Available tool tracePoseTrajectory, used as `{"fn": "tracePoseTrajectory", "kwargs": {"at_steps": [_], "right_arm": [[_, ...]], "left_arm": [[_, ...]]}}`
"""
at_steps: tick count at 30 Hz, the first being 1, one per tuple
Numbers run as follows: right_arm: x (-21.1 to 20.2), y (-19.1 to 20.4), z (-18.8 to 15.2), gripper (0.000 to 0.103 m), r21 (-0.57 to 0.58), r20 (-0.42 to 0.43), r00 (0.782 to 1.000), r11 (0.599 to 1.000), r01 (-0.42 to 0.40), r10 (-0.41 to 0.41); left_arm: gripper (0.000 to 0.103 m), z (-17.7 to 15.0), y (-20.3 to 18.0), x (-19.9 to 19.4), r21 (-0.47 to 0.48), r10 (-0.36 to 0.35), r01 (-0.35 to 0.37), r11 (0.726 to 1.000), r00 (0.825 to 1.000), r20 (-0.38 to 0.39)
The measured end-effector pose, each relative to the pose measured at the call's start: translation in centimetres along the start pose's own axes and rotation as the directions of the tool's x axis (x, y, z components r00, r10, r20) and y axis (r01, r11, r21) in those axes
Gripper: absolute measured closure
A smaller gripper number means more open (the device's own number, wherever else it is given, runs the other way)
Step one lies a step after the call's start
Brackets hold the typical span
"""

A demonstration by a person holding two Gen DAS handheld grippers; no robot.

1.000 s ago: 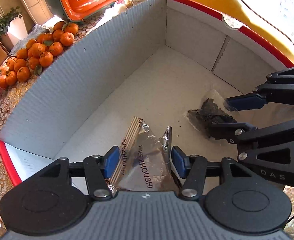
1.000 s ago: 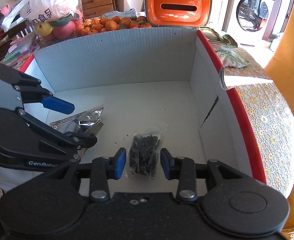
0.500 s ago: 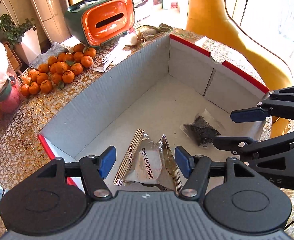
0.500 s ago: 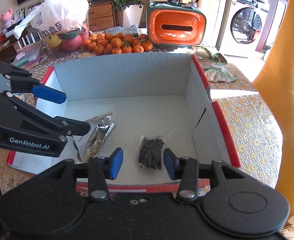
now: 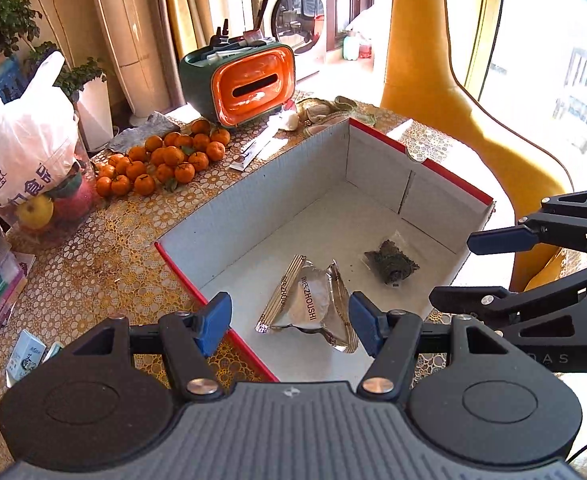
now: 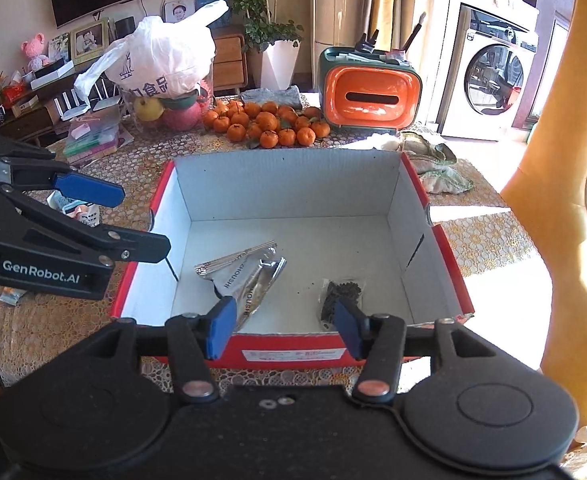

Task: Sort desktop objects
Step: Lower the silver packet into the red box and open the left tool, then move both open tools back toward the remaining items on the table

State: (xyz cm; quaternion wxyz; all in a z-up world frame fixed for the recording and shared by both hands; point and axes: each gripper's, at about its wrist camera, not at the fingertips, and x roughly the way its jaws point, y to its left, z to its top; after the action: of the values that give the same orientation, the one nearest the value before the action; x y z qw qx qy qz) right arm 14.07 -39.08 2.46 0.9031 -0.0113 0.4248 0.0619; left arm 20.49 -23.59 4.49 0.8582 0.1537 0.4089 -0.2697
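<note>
Left wrist view shows the silver foil packet (image 5: 308, 304) crumpled and lying flat on the floor of the red-edged cardboard box (image 5: 253, 208), its printed lettering facing up and a striped seam along one edge. Near it, apart, lies the small clear bag of dark bits (image 5: 391, 266) (contents too small to identify). Both grippers hang above the near side of the box with nothing between their blue pads: the left gripper (image 5: 289, 322) spread wide over the foil packet, the right gripper (image 6: 285, 322) likewise parted over the box's front wall. Behind the box on the patterned tablecloth (image 6: 481, 236) sit a pile of oranges (image 6: 267, 122), an orange-fronted container (image 6: 369, 96) and a white plastic bag (image 6: 161, 60) over fruit.
</note>
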Motion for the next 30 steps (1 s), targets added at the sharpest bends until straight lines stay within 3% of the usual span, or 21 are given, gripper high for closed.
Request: {"fn": "tracePoseTrajectory", "kwargs": {"at_steps": [6,12,16,24,30], "right_arm": [[-1.9,1.5,-0.8,0.038,-0.003,0.024,1.000,1.000,-0.007,0.007],[-2.9,3.1,-1.7,0.037,0.000,0.038,0.999,1.000,-0.027,0.027],[-3.7,4.5,-2.2,0.030,-0.013,0.053,0.998,0.999,-0.042,0.043],[-4.8,7.2,-3.0,0.029,-0.041,0.075,0.994,0.997,-0.072,0.074],[-5.6,9.7,-3.3,0.029,-0.069,0.102,0.991,0.994,-0.079,0.086]], "left_arm": [[0.039,-2.0,0.5,-2.9,-0.026,0.013,-0.012,1.000,0.999,0.030],[0.036,-4.4,1.0,-5.5,-0.057,0.018,-0.015,0.998,0.998,0.059],[0.035,-6.3,1.7,-7.0,-0.086,0.033,-0.027,0.996,0.997,0.074],[0.033,-9.0,3.5,-9.7,-0.119,0.049,-0.037,0.992,0.993,0.104],[0.025,-11.4,5.4,-11.7,-0.151,0.080,-0.060,0.987,0.989,0.128]]}}
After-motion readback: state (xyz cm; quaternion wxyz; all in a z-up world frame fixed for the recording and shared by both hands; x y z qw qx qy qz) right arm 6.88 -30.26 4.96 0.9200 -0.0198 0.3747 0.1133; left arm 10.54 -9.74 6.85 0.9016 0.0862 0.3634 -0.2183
